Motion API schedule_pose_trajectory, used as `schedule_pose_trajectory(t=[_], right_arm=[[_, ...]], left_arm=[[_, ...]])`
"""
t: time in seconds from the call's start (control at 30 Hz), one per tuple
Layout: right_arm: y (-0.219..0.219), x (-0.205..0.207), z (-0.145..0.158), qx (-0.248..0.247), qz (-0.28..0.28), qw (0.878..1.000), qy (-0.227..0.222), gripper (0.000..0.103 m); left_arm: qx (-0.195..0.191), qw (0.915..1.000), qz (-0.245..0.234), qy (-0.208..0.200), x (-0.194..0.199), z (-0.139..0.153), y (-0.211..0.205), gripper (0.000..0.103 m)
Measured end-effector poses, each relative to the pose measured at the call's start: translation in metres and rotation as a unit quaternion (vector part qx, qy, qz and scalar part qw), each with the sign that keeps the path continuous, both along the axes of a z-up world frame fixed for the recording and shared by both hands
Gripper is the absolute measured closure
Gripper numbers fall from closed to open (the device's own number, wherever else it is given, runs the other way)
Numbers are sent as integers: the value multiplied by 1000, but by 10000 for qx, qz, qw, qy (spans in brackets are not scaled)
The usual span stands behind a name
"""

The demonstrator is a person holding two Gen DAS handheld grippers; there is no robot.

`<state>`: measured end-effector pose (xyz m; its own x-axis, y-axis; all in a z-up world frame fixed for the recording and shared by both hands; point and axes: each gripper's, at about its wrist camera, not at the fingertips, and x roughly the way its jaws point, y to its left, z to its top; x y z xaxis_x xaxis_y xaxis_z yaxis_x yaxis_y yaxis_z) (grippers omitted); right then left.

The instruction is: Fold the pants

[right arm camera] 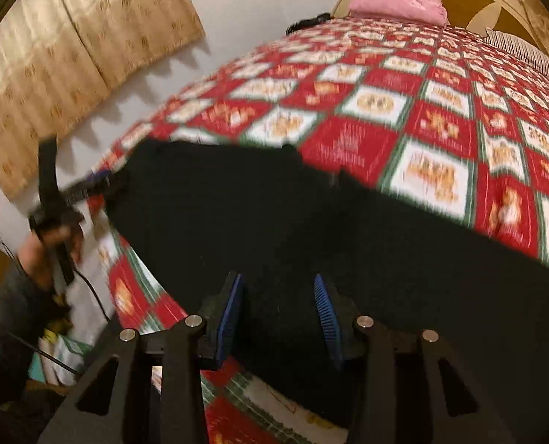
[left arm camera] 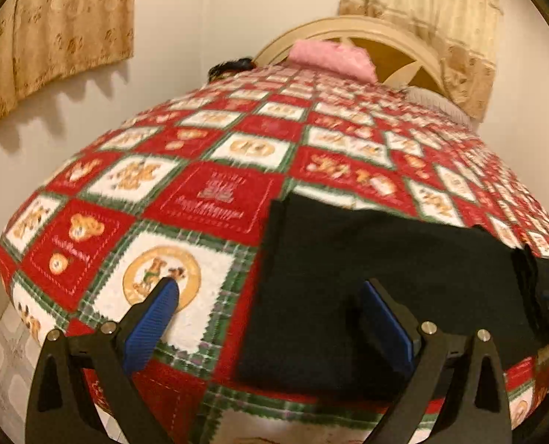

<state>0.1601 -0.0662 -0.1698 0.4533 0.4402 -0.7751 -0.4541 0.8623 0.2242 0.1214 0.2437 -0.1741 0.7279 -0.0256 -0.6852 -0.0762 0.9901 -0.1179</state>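
Both claws were open and empty. The black cloth pants (right arm camera: 311, 229) lay across the lower frame on the red patchwork bedspread (right arm camera: 441, 118) — directly under my right claw (right arm camera: 278, 307), right of my left claw (left arm camera: 270, 314).

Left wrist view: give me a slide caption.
Open left gripper hovering at the edge of black pants spread on a checked bedspread.

Bed w/ red-white-green teddy-bear quilt (left arm camera: 215, 199); pink pillow (left arm camera: 332, 57) at far end against cream arched headboard (left arm camera: 348, 27). Beige patterned curtains (left arm camera: 52, 33) on white wall (left arm camera: 219, 18), L & R.
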Motion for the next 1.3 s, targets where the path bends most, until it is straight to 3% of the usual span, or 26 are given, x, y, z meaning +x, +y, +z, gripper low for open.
schedule_pose_trajectory(t=[0.3,0.4,0.43,0.47,0.53,0.67,0.8,0.9,0.93,1.0,1.17,1.3], right_arm=[[-6,-12,3,155,-147,9994,-261,60],[-8,-17,5,139,-194,9991,-350,60],[-9,-18,5,143,-216,9990,-374,59],[-9,-20,6,189,-239,9987,-401,59],[-9,-22,7,289,-249,9984,-411,59],[-5,-27,13,302,-230,9980,-498,59],[-8,-38,22,323,-215,9973,-617,59],[-15,-47,29,358,-260,9966,-693,59],[-18,-50,31,364,-280,9964,-717,59],[-25,-56,36,385,-337,9957,-772,59],[-41,-67,42,349,-448,9944,-887,57],[-58,-73,46,343,-581,9931,-961,56]], left_arm=[[-18,9996,-221,159,18,-12,-3,4],[-73,9988,-425,238,16,-6,-8,24],[-135,9980,-564,263,15,-3,-12,43],[-159,9972,-657,307,14,-1,-17,50],[-23,9972,-649,368,18,-3,-19,50],[-167,9981,-457,368,25,-6,-15,36],[-165,9979,-477,401,28,-7,-16,38],[-641,9955,-536,444,27,-3,-6,62],[-903,9931,-594,465,26,-1,-2,80],[-1401,9874,-584,440,19,4,4,82],[-1539,9855,-709,118,0,35,-12,83],[-1617,9818,-977,-215,-15,77,-38,83]])
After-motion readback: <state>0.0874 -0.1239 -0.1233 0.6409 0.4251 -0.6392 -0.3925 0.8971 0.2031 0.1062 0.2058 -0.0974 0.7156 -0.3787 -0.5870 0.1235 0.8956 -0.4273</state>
